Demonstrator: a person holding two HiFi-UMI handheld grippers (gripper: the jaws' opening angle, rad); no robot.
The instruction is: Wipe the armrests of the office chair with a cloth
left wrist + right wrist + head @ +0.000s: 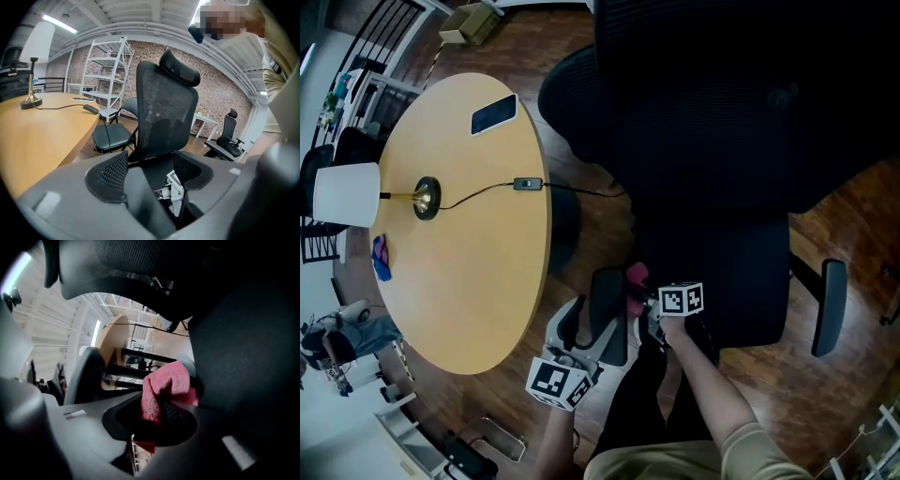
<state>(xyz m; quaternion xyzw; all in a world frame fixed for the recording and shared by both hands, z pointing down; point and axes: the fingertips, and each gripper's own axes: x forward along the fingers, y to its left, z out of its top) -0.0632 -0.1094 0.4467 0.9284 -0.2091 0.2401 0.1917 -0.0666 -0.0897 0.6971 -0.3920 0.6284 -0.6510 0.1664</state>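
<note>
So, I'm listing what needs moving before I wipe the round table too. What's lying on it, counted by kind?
Lamp, with its cord and inline switch: 1
Dark flat phone-like device: 1
Small blue and pink item at the table edge, too small to identify: 1
Total: 3

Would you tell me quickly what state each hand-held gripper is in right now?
Left hand-held gripper: open, jaws astride the armrest, gap visible.
Right hand-held gripper: shut on the pink cloth.
</note>
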